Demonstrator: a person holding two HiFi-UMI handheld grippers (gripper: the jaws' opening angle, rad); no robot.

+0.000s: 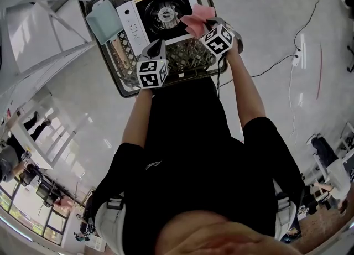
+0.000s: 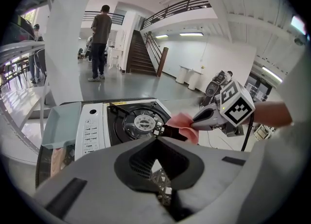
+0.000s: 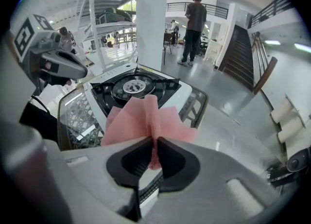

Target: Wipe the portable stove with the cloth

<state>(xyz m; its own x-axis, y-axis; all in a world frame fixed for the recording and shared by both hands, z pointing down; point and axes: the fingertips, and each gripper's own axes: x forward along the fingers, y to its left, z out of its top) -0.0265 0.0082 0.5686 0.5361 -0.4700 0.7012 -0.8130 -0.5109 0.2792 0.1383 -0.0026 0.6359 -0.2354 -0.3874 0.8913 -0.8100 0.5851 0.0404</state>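
Cloth [image 3: 146, 118] looks soft and light. Right gripper [image 3: 155, 143] pinches its bunched middle by the stove [image 2: 97, 121]; left gripper [image 2: 156, 143] closed, empty.

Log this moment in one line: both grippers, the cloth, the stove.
left gripper: shut, empty | right gripper: shut on pink cloth | cloth: at right edge of portable stove, contact unclear

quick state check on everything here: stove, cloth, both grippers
portable stove: lying flat, burner bare, no flame visible
cloth: bunched, pinched in the right gripper, by the stove's edge; can't tell if it touches
right gripper: shut on the cloth
left gripper: shut, nothing between its jaws
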